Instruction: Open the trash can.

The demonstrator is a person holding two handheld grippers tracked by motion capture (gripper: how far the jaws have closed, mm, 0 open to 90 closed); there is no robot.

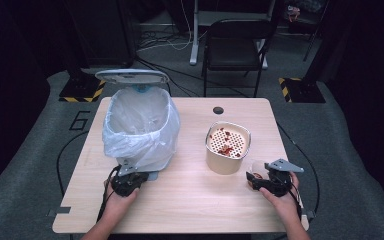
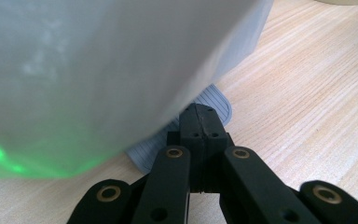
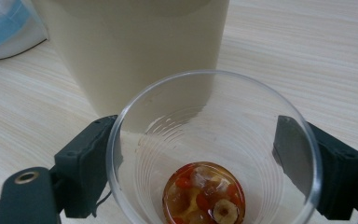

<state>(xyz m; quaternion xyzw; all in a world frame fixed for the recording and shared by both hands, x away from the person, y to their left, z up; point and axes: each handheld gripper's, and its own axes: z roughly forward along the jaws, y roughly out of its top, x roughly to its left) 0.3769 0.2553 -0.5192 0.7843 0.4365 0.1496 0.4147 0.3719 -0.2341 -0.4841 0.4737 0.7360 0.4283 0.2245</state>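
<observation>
The right gripper point(image 1: 261, 176), held in the person's right hand point(image 1: 280, 200) at the near right of the pale wooden table point(image 1: 195, 200), has its two black jaws spread wide on either side of a clear plastic cup point(image 3: 214, 154). In the right gripper view one jaw stands at each side of the cup's wall, right at it; whether the pads press on the plastic cannot be told. At the bottom of the cup lies a little amber liquid with red berries and pale round pieces of fruit point(image 3: 204, 193). Just beyond the cup, to its far left on the table, stands a cream-coloured round container point(image 1: 227, 148) with a perforated strainer insert point(image 1: 227, 140) in its top, on which a few red scraps lie; cup and container are near each other but apart.

The left gripper point(image 1: 130, 181), in the person's left hand point(image 1: 117, 197) at the near left of the table, has its jaws pressed together. In the left gripper view the closed tips rest on the grey ribbed pedal point(image 2: 214, 100) at the foot of a small bin point(image 1: 142, 127) lined with a translucent white plastic bag point(image 1: 130, 145). The bin's pale grey lid point(image 1: 131, 76) stands raised at its far side, leaving the mouth open. The bin is well apart from the cream container, with bare table between them. A black folding chair point(image 1: 235, 42) stands on the floor beyond the far edge of the table.
</observation>
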